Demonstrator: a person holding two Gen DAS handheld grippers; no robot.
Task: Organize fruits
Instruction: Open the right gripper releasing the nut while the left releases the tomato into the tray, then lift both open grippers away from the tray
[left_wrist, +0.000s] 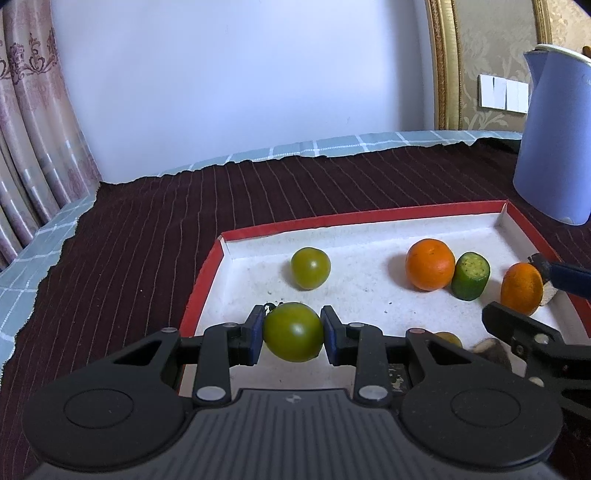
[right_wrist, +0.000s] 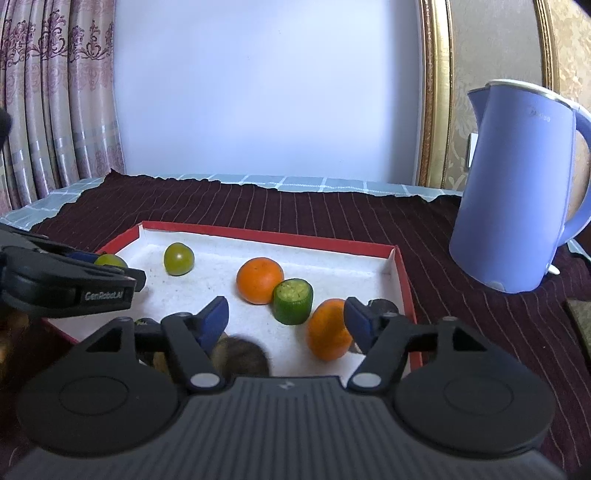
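Pinching a smooth, light green tomato (left_wrist: 293, 331) across its middle at lower centre, the left tool (left_wrist: 293, 328) grips gently while the right tool (right_wrist: 286, 321) gapes around an orange (right_wrist: 328, 329).

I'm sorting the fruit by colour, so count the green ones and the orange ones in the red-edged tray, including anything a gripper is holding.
Green tomatoes: 2, one lying loose, one clamped in the left gripper
Green cut piece with a flat top: 1
Orange fruits: 2, one further back, one between the open right gripper's pads
Total: 5
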